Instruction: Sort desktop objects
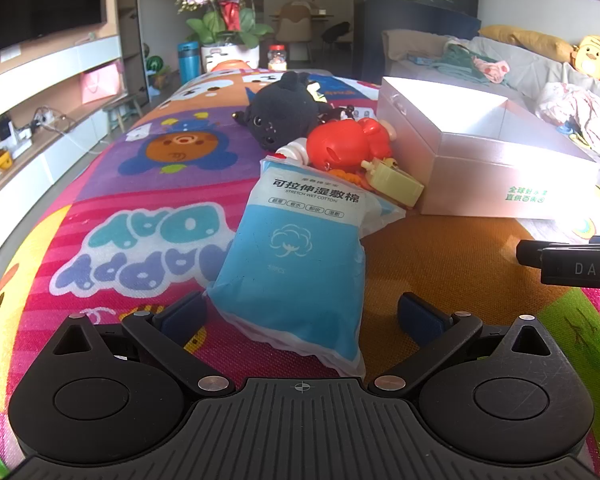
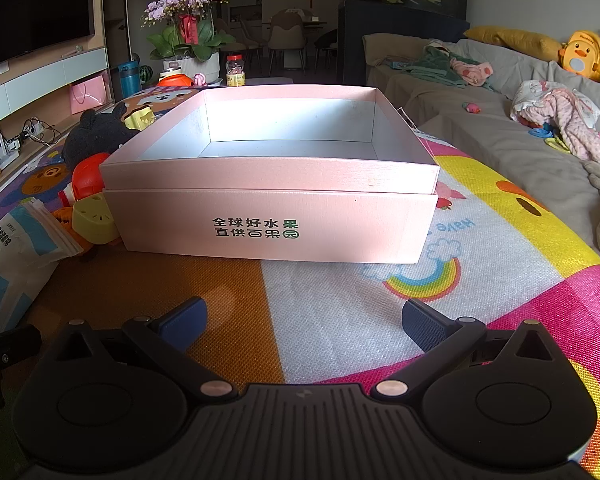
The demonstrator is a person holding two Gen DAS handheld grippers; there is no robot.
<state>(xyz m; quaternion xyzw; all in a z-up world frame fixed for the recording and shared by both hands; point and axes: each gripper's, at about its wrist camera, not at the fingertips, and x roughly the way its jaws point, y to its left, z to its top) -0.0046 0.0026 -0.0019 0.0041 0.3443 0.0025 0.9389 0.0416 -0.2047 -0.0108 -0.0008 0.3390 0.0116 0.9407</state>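
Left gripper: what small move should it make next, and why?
Probably ease the left gripper forward and close on the blue cotton pack. Its jaws stand wide open with the pack's near end already between the fingers, untouched, and the pink box beside the pile looks empty.

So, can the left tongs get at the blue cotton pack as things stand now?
Probably yes. The left tongs stand open with the near end of the blue cotton pack already lying between them, and nothing covers that end.
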